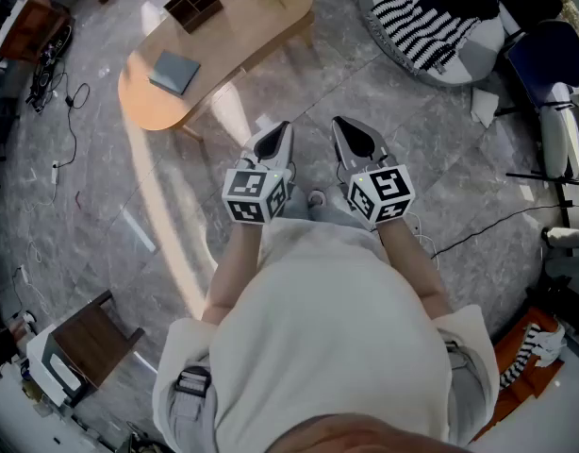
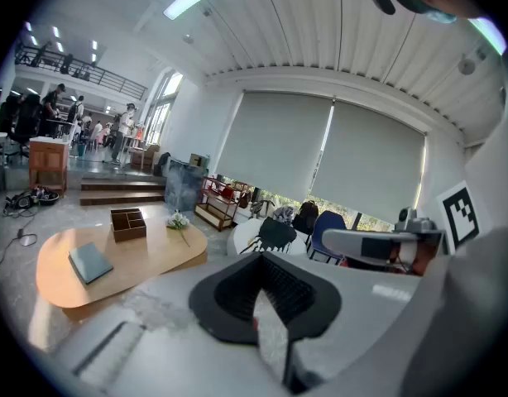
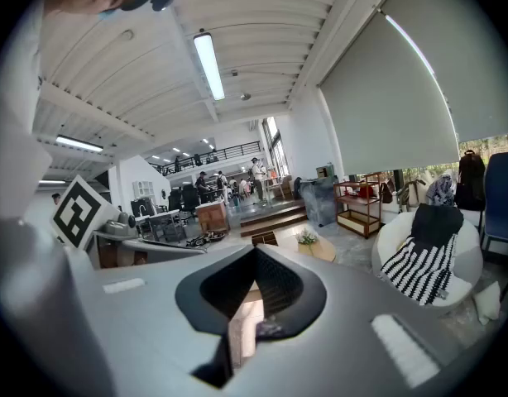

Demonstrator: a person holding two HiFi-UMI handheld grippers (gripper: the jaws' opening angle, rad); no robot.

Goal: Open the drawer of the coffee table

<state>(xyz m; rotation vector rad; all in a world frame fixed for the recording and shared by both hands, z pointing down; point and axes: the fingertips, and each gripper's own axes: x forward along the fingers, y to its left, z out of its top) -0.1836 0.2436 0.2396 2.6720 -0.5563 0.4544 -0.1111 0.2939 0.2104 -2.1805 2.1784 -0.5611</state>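
Head view: I hold the left tool [image 1: 273, 136] and right tool [image 1: 355, 140] side by side over the floor [image 1: 417, 102]; the bench [image 1: 247, 22] is well ahead, leftward.
Left gripper view: jaws together, empty; bench [image 2: 150, 255] ahead-left.
Right gripper view: jaws together, empty; bench [image 3: 324, 250] ahead, well apart.

Bare floor [image 1: 299, 88] lies open between me and the wooden surface [image 1: 242, 28]; cables [image 1: 73, 125] trail at my left (well apart), a round chair [image 1: 478, 55] stands right.
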